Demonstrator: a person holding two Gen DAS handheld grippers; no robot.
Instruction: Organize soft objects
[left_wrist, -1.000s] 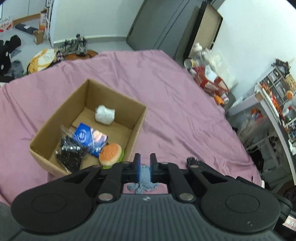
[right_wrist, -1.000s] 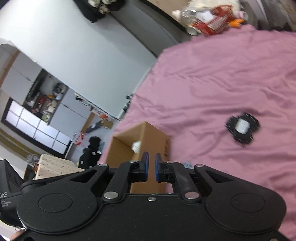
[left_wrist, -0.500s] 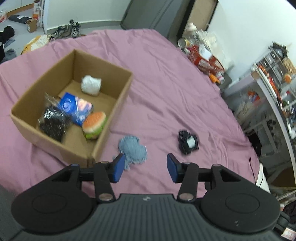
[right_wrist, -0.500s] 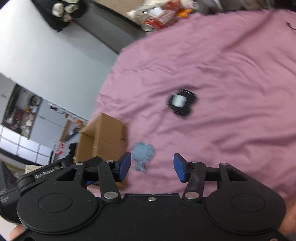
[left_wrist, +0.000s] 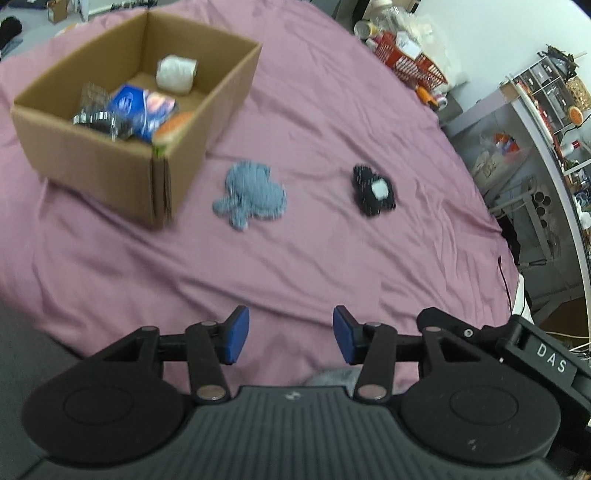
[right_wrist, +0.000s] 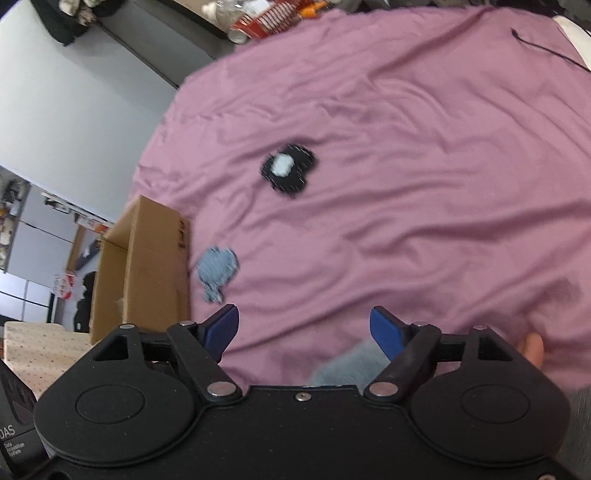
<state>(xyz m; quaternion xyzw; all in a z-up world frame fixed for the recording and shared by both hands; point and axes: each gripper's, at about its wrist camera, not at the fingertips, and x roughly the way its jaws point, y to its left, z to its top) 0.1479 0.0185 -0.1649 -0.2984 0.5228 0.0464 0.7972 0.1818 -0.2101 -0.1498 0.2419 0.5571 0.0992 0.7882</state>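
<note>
Red basket (left_wrist: 410, 62) and cluttered shelves (left_wrist: 546, 107) beyond

Black grippers with blue-padded fingers (left_wrist: 235, 335), silver pivot screws, white "DAS" lettering.

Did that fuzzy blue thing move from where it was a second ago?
Yes. The blue knitted toy was pinched between the left gripper's pads; now it lies loose on the purple sheet, beside the cardboard box's near corner.

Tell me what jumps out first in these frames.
The pink bedspread fills both views. On it lie two loose soft toys: a blue-grey knitted one just beside the cardboard box, and a black one with a white patch farther right. The box already holds a white bundle, a blue packet and a burger toy.
</note>
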